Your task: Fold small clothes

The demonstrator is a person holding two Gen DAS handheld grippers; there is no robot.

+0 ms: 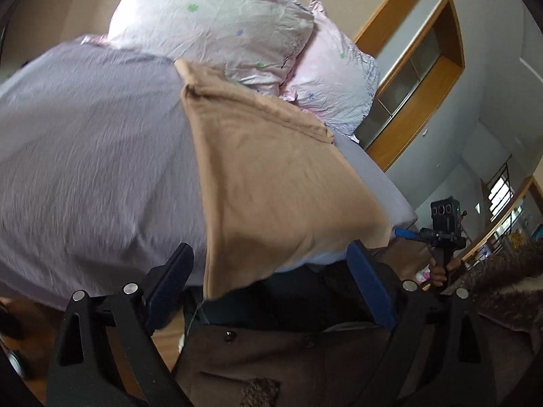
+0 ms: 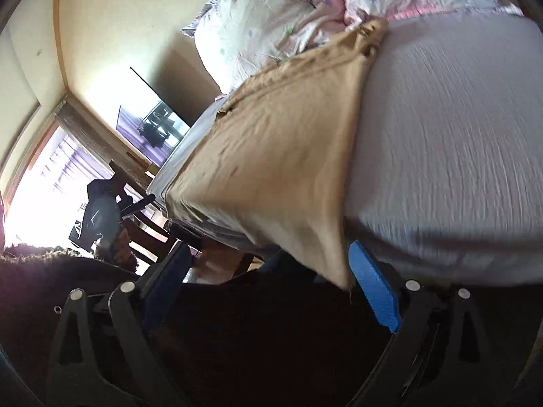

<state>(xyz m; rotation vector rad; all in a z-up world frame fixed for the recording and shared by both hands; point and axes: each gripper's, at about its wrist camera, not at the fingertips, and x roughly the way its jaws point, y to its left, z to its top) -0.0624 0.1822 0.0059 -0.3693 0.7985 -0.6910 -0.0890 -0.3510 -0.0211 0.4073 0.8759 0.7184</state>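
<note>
Left wrist view: tan soft-knit garment [image 1: 271, 176] lies on the pale lilac crinkled bedsheet [image 1: 95, 156], its near end overhanging the bed edge. Left gripper [image 1: 268, 285] jaws spread wide, holding nothing, near corner of cloth between the blue finger pads [image 1: 370, 288]. Right wrist view: right gripper [image 2: 268, 281] also wide and empty, opposite near corner just beside its blue pad [image 2: 373, 288]. Floral white-pink pillows [image 1: 217, 20] beyond the far hem. Judgement: pinch both near corners at matching height, close fully on single layers, lift evenly, carry towards the pillows so edges meet
</note>
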